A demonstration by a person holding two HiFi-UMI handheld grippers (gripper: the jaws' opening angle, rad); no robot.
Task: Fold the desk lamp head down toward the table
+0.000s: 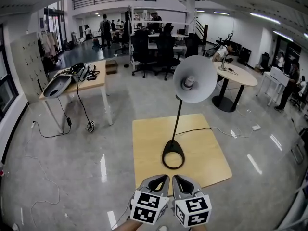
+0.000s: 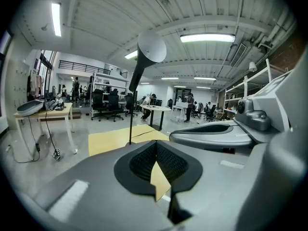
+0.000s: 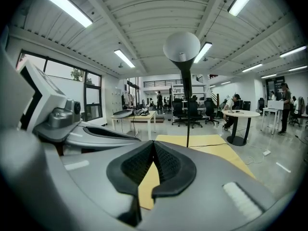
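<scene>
Wooden table (image 1: 207, 150): desk lamp (image 1: 196, 80) upright | I see left gripper (image 1: 162, 178), right gripper (image 1: 179, 178) just before lamp | jaws together, empty

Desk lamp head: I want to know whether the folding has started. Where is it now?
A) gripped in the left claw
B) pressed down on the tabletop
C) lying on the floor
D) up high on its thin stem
D: the lamp head stands atop its upright stem, well above the ring base on the wooden table.

Desk lamp (image 1: 195, 79) on wooden table (image 1: 149, 148)
</scene>
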